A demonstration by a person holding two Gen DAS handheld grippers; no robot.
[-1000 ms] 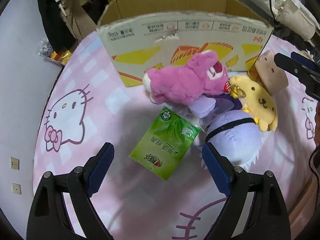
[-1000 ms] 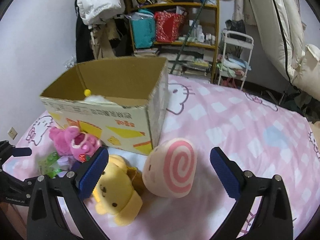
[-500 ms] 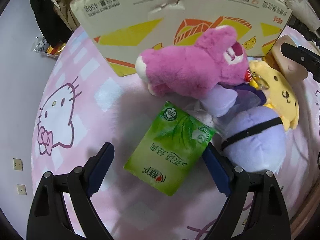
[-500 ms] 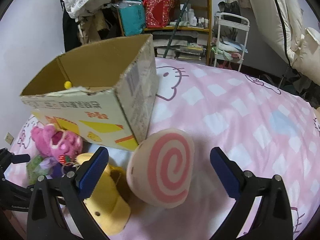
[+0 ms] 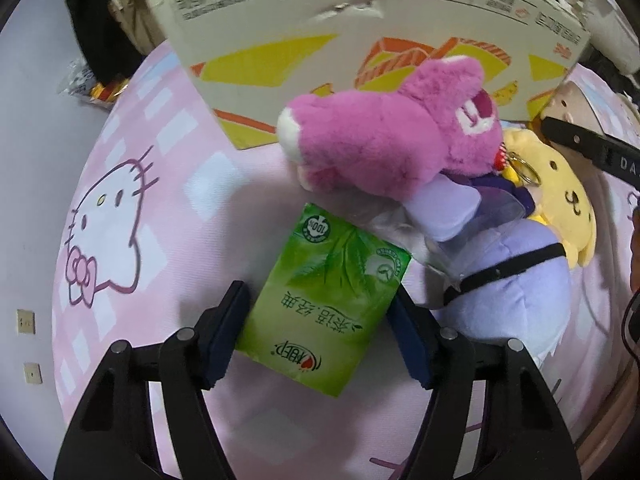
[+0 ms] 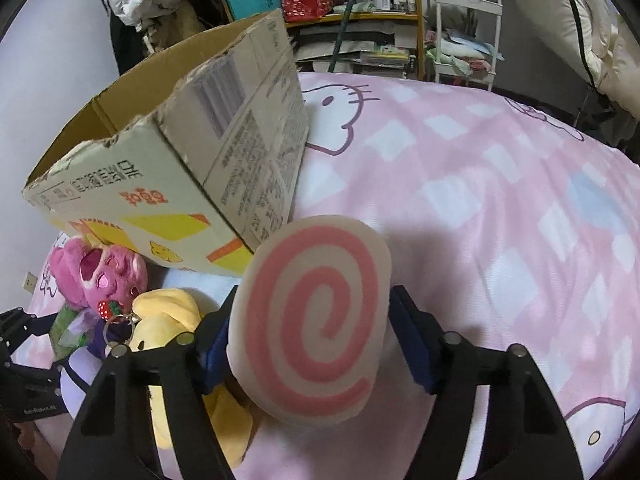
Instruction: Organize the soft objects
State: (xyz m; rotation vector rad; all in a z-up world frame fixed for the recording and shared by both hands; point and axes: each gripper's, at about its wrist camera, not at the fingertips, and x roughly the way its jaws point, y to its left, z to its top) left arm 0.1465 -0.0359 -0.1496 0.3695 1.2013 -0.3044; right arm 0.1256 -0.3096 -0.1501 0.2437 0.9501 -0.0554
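Left gripper [image 5: 320, 328] has just been closing and we read its pads as pressed on both long edges of the green tissue pack [image 5: 326, 294], which lies flat on the pink Hello Kitty bedspread [image 5: 132, 184] in front of the cardboard box [image 5: 360, 36]. Right gripper [image 6: 310, 340] has also just been closing, and its pads look clamped on the sides of the pink-swirl roll cushion [image 6: 312, 320], which stands on edge just beside the box corner [image 6: 240, 184]. Our risks, from the pack outward: the pack is a slick film pouch that squashes, so a pinch on the edges may buckle it and let it slide out on the lift. Its far corner sits under or against crinkled clear plastic and the purple plush [image 5: 516, 280], so pulling up could drag that along. The pink plush bear [image 5: 384, 140] lies on top of the purple one and leans on the box wall; disturb the pile and it rolls off. The keyring [image 5: 526, 170] by the yellow dog plush [image 5: 560, 204] could snag. On the right, the cushion is foam-soft and wide; the grip sits low, so it may pivot between the pads and clip the torn box rim. Both tools heading for one box opening could collide.
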